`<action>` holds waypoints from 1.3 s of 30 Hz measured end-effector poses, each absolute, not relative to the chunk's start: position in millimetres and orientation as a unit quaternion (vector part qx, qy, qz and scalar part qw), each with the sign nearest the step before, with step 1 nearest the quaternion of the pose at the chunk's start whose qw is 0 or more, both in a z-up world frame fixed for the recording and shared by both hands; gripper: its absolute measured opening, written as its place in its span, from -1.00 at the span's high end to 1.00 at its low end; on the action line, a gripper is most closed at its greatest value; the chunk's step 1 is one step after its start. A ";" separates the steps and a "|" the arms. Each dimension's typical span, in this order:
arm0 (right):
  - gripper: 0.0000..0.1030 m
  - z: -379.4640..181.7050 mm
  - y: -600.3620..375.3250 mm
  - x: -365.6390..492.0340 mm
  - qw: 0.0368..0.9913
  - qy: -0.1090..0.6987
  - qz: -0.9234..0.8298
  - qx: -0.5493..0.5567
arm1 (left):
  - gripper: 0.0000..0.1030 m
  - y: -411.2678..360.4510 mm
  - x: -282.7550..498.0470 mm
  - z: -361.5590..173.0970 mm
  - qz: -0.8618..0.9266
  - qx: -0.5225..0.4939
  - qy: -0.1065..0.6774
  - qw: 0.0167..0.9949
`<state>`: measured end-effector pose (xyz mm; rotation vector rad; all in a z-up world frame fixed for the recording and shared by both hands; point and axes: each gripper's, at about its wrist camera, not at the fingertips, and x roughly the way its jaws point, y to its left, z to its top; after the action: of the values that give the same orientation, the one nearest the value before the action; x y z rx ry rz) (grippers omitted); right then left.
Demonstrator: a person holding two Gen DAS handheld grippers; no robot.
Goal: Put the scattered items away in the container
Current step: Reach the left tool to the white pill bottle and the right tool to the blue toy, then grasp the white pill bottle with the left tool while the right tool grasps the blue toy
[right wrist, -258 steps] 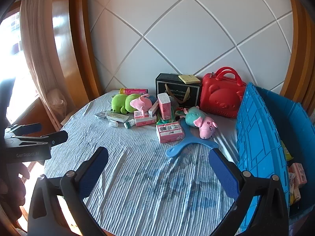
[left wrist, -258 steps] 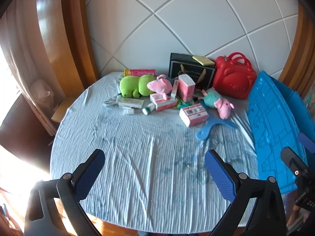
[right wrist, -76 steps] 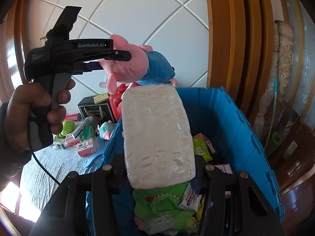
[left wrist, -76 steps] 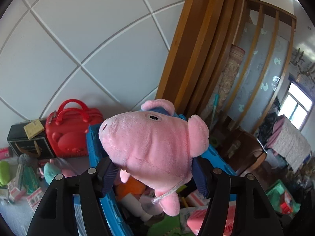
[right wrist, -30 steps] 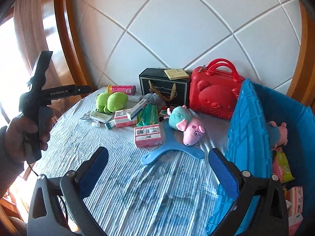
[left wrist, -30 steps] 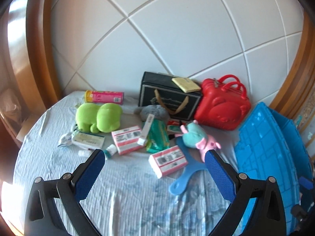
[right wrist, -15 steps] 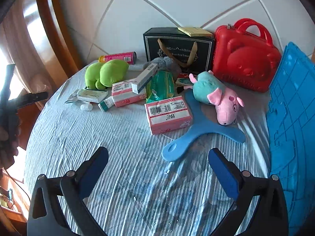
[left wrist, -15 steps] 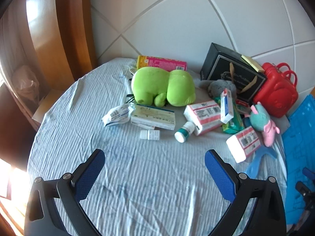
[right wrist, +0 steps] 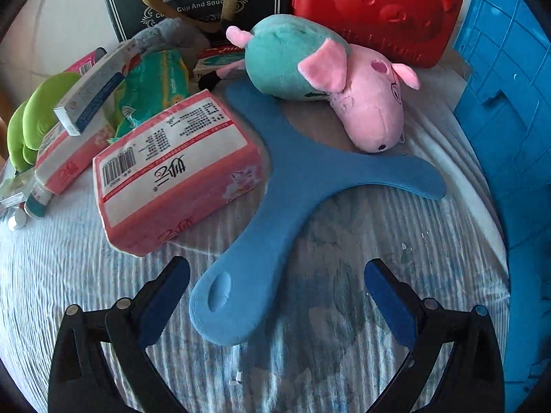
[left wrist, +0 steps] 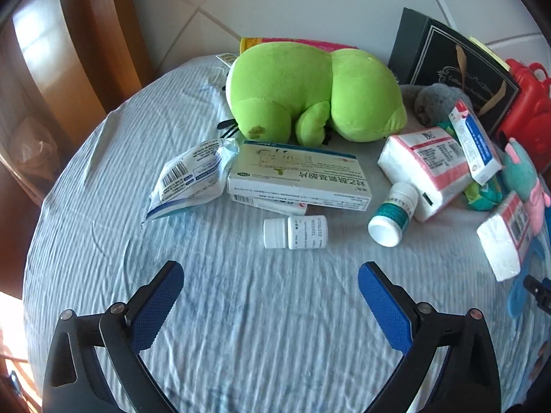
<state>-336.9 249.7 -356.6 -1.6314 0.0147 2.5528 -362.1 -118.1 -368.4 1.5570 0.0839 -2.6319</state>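
Both tools are empty with jaws spread wide: the left tool hovers low over the bench, the right tool over its right side.

Judging by what still lies out, much of the tidying remains. The blue crate stands at the bench's right edge; its inside is out of view.

Still scattered, largest first: a green plush toy near the far edge, a pink-and-teal pig plush beside the crate, a blue three-armed flat toy partly under the pig, a pink tissue pack touching it, a white medicine box, a crinkled white pouch, and two small bottles nearest the left tool.

A black gift bag and red case stand behind, at the wall. Crowded, overlapping items may hinder a clean grip.
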 end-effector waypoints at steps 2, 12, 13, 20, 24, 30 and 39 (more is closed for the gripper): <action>-1.00 -360.4 247.4 -338.9 0.061 0.003 0.842 -0.536 | -0.99 -120.1 -375.0 -383.3 -0.854 0.515 0.039 0.053; -1.00 -381.2 251.7 -355.6 0.084 0.026 0.829 -0.553 | 0.00 -111.3 -404.1 -409.8 -0.845 0.530 0.042 0.053; -1.00 -381.5 253.2 -356.2 0.085 0.033 0.829 -0.552 | 0.00 -110.9 -402.8 -407.7 -0.845 0.531 0.046 0.049; -1.00 -380.9 257.0 -362.9 0.090 0.043 0.834 -0.544 | 0.01 -102.5 -380.4 -388.1 -0.856 0.514 0.047 0.022; -1.00 -380.2 257.6 -365.6 0.094 0.048 0.835 -0.540 | 0.01 -102.1 -365.5 -382.2 -0.858 0.511 0.055 0.021; 0.24 -365.9 250.8 -363.0 0.093 0.049 0.841 -0.532 | 0.01 -100.5 -349.7 -370.5 -0.859 0.508 0.056 0.023; 0.32 -350.2 253.2 -334.3 0.071 0.075 0.840 -0.533 | 0.01 -115.1 -344.5 -355.6 -0.864 0.499 0.066 0.026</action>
<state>-334.3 253.2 -350.2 -1.6017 0.2253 2.5265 -344.5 -115.1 -355.6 1.5402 0.2052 -2.6693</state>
